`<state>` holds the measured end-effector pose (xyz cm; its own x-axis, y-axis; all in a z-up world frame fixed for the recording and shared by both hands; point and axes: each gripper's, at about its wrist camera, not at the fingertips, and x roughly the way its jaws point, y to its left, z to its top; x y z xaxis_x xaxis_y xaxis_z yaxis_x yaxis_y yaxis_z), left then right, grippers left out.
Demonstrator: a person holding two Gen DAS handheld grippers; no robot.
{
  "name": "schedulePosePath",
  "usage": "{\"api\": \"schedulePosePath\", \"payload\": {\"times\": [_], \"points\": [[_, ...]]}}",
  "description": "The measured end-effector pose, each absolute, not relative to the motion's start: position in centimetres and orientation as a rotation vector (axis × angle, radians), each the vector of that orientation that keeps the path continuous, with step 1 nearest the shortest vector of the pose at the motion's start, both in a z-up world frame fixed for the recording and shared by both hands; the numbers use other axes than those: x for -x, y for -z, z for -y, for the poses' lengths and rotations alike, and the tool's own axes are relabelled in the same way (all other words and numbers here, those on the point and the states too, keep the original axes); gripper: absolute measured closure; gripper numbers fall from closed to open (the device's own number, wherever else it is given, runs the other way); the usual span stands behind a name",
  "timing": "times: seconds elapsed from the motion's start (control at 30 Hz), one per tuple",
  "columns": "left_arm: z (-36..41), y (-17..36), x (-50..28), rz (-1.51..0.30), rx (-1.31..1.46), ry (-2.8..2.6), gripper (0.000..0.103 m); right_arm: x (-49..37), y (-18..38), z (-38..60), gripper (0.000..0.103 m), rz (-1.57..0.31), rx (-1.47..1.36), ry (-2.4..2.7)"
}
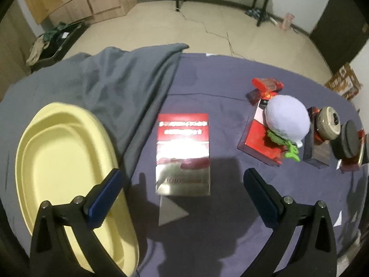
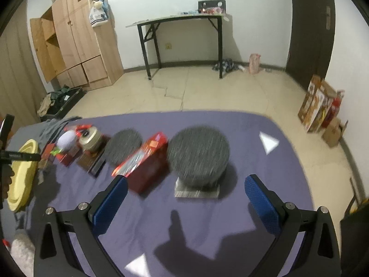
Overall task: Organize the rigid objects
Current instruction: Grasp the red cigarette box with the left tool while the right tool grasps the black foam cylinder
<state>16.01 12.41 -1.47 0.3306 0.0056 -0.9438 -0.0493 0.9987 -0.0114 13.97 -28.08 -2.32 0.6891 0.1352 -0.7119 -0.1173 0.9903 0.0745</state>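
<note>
Hovering level, left tool [image 1: 182, 192] (jaws wide) above red box [image 1: 183, 152].

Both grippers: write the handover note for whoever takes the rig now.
Left gripper open, empty, over the red-and-silver box. Right gripper open, empty, facing the large dark round pad on its flat base.
The yellow tray holds nothing visible. The other boxes and the pale ball sit clustered on the purple cloth.
Nothing looks sorted yet; everything remains.

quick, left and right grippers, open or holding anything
Left hand-held gripper: open, holding nothing, above the red box.
Right hand-held gripper: open, holding nothing, facing the grey disc.
</note>
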Motion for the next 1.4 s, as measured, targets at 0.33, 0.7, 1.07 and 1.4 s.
{"api": "schedulePosePath", "payload": {"times": [0.33,0.7,1.07,1.4], "points": [[-12.6,3.7,-18.1,-1.264,-0.034,-0.04,0.0,-18.5,4.2,27.0,0.001,-0.868,0.019,-0.118],[-12.2,4.4,-17.7,-1.28,0.009,0.008,0.046,-21.0,4.8,27.4,0.035,-0.87,0.019,-0.153],[-13.7,-4.0,-12.8,-1.2,-0.034,0.106,0.046,-16.2,1.4,28.7,0.035,-0.759,0.034,-0.18],[-26.4,-13.2,-7.3,-1.044,0.053,-0.036,0.046,-12.0,-9.3,19.6,0.035,-0.62,0.113,-0.521]]}}
